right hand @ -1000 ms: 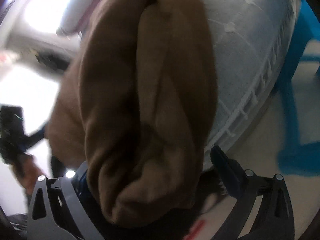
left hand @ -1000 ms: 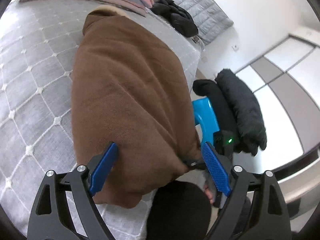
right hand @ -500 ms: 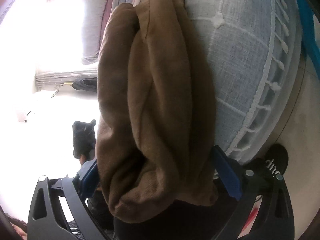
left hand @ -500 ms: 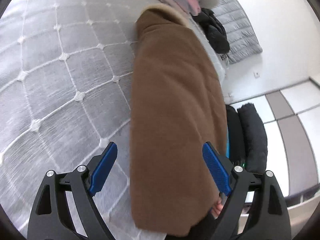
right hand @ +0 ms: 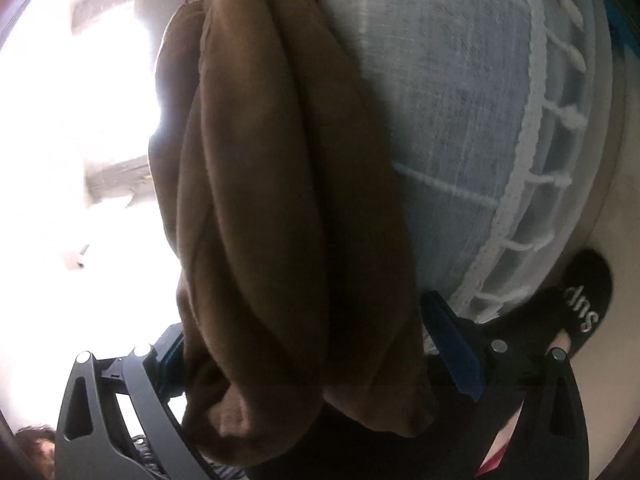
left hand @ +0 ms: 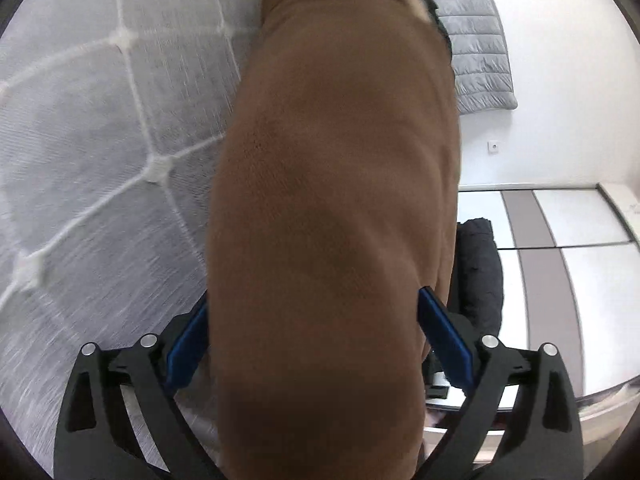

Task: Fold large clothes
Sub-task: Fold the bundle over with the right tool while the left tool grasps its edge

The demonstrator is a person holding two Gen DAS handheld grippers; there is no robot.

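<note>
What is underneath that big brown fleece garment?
The brown fleece garment lies on a grey quilted bedspread with white stitching, which shows beside it and runs to the bed's fringed edge. Whatever sits directly beneath the folded layers is covered.

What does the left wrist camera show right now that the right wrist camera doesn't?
Only the left wrist view: the smooth top face of the folded brown garment, the bedspread's diamond stitching, a grey quilted cover, a black garment and wardrobe doors.

Only the right wrist view: the garment's stacked fold edges, the bedspread's fringed edge, and a black slipper on the floor.

Both: the brown garment between wide blue pads; the left gripper has just been opening, while the right gripper seems to be clamping the folds.
</note>
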